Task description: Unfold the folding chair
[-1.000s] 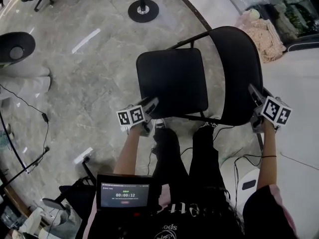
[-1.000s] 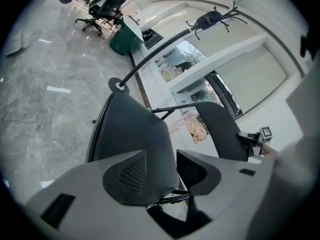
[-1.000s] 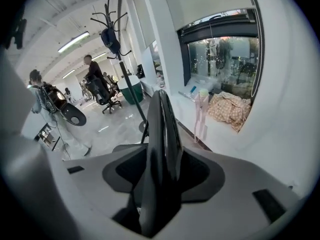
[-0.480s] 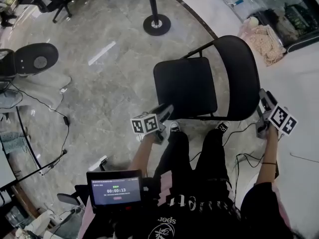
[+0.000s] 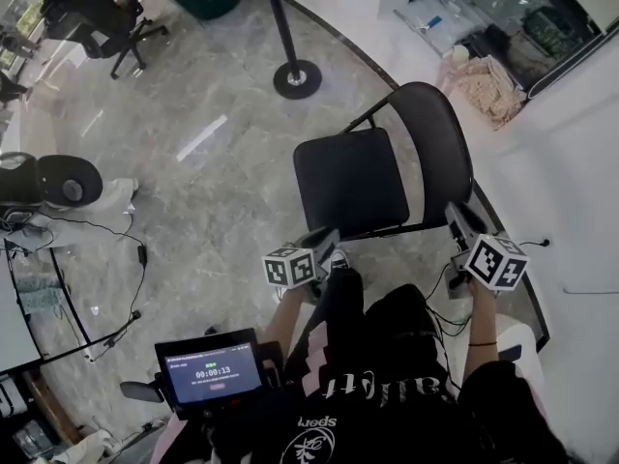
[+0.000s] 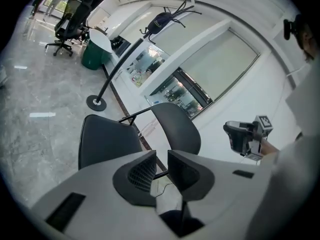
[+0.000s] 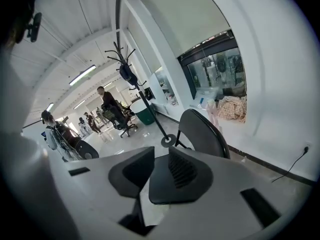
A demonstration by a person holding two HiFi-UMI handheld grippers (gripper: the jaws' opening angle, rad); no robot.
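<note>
**Task item.** The black folding chair with padded seat and curved backrest point(image 5: 353, 182) stands unfolded on the grey marble floor point(image 5: 193, 191), seat level and backrest upright. It is directly ahead of the person, with the seat's front edge nearest the person's legs. In the left gripper view the chair point(image 6: 107, 139) appears beyond the jaws. In the right gripper view only its backrest point(image 7: 200, 129) shows above them.

**Left gripper.** The left gripper point(image 5: 327, 238) is held near the front corner of the seat on the person's left. In its own view point(image 6: 161, 159) the jaws are closing and only a narrow gap is left. Nothing stands between the pads; only a thin part of the chair's frame and the floor show through the gap. The jaws grip nothing.

**Right gripper.** The right gripper point(image 5: 453, 213) is held beside the backrest's outer edge on the person's right, apart from it. In its own view point(image 7: 161, 156) the jaws are closing to a narrow gap, with nothing between the pads and nothing gripped. It also appears in the left gripper view point(image 6: 245, 136).

**Surroundings.** A black stanchion post with round base point(image 5: 297, 78) stands on the floor beyond the chair, well apart from it
</note>
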